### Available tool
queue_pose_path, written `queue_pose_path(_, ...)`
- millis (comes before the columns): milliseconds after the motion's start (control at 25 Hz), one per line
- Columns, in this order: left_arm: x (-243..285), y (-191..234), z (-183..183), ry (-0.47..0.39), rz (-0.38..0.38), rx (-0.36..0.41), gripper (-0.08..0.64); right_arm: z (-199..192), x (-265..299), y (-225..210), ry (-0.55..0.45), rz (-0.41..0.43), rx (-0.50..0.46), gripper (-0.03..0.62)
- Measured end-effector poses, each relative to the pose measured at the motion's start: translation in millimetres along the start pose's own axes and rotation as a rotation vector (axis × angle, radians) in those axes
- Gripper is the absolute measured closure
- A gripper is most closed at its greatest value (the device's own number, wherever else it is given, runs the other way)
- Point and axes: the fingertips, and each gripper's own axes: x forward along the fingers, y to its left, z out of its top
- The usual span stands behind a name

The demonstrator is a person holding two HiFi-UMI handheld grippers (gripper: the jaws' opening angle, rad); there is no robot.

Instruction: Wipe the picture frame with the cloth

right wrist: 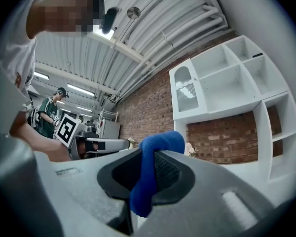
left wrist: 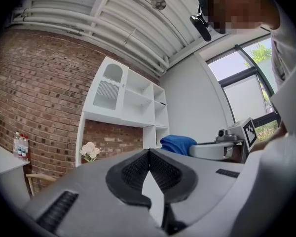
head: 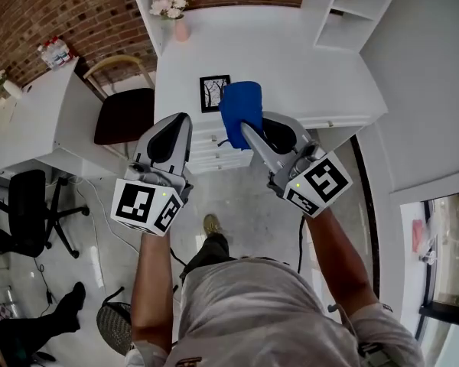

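Since the frame [head: 214, 92] lies flat just left of the cloth [head: 241, 107], the right gripper [head: 251, 128] (clamped on that cloth) is nearer; the left gripper [head: 180, 122] is closed, empty.

White desk [head: 291, 67]: picture frame [head: 214, 92] near front edge; pink flower vase [head: 180, 27] at back-left corner.

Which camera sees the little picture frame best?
The head view: it looks down on the picture frame on the white desk, its right edge hidden by the blue cloth. Neither gripper view shows the frame at all.
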Motion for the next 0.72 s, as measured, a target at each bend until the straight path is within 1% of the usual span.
queue_pose_path(360, 40.0, 78.9, -21.8, 0.015, -0.073, -0.040, 0.560, -15.9, 79.4, -35.7, 0.043, -0.068, -0.007, 0.545)
queue_pose_path(520, 53.3, 102.1, -33.0, 0.031, -0.109, -0.054, 0.560, -28.0, 105.0, -45.3, 0.067, -0.095, 0.001, 0.545)
queue_pose_path(720, 67.5, 127.2, -48.3, 0.063, -0.121, -0.092, 0.560, -40.7, 124.9, -56.6, 0.099, -0.118, 0.016, 0.545)
